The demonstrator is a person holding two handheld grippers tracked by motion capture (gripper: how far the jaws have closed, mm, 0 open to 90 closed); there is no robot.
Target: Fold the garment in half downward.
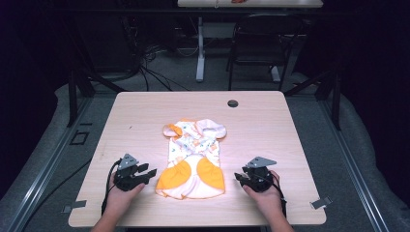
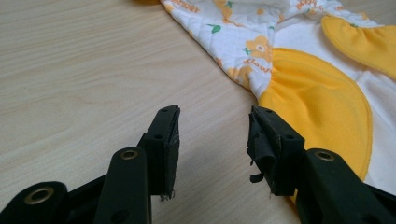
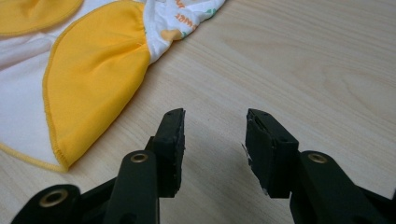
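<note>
Flanking the baby romper point(image 1: 194, 159) on the bench point(image 1: 270, 140), left tool point(image 1: 143, 173) and right tool point(image 1: 240, 177) gape empty; pinching its probably layered hem risks lifting one ply.

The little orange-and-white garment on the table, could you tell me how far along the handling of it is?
Barely begun. Done: the garment lies spread flat mid-table, unfolded. In hand: nothing; the left gripper and right gripper rest on the wood either side of its hem, jaws open and empty. Left, probably: grasping the orange panels and folding, judging by the approach.
</note>
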